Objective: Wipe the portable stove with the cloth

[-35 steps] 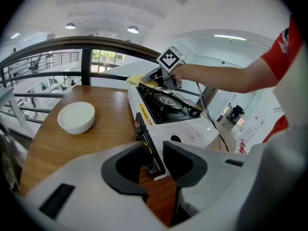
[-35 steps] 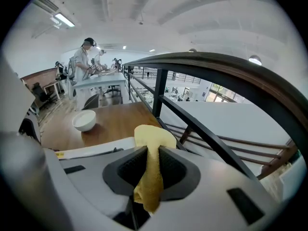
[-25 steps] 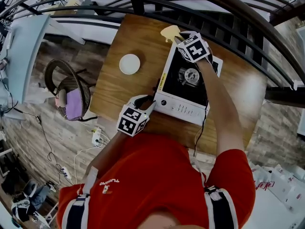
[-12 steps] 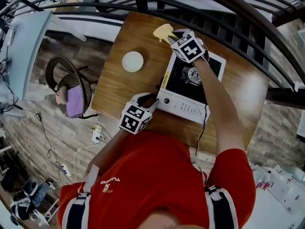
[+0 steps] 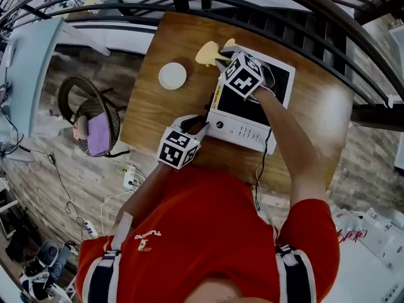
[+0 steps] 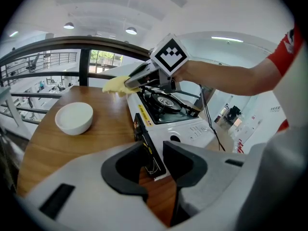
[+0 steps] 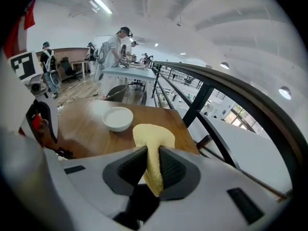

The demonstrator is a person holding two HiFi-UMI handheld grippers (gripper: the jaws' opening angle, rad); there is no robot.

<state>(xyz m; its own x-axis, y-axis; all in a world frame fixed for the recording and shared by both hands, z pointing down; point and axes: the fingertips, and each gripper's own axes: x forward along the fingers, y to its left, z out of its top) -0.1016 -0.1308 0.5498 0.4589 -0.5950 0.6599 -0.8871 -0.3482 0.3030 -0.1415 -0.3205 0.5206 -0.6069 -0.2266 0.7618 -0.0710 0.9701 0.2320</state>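
The portable stove point(image 5: 268, 83), white with a black top, lies on the round wooden table point(image 5: 151, 115). My right gripper point(image 5: 219, 59) is shut on the yellow cloth point(image 5: 207, 53) over the stove's far left corner, and the cloth hangs out past that corner. In the right gripper view the cloth point(image 7: 154, 136) is pinched between the jaws of the right gripper point(image 7: 153, 165). My left gripper point(image 5: 199, 126) is at the stove's near left corner. Its jaws point(image 6: 153, 160) stand close on the edge of the stove point(image 6: 192, 129) there. The burner point(image 6: 163, 101) shows behind.
A white bowl point(image 5: 172, 76) stands left of the stove, and also shows as the bowl point(image 6: 74, 118). A dark metal railing point(image 5: 265, 8) curves round the table's far side. A wicker chair point(image 5: 91, 122) with a purple cushion is on the floor at the left. A cable point(image 5: 264, 163) runs off the stove's near edge.
My right gripper has moved left and a little nearer along the stove's far part, carrying the cloth past the far left corner. The left gripper has stayed at the near left corner.
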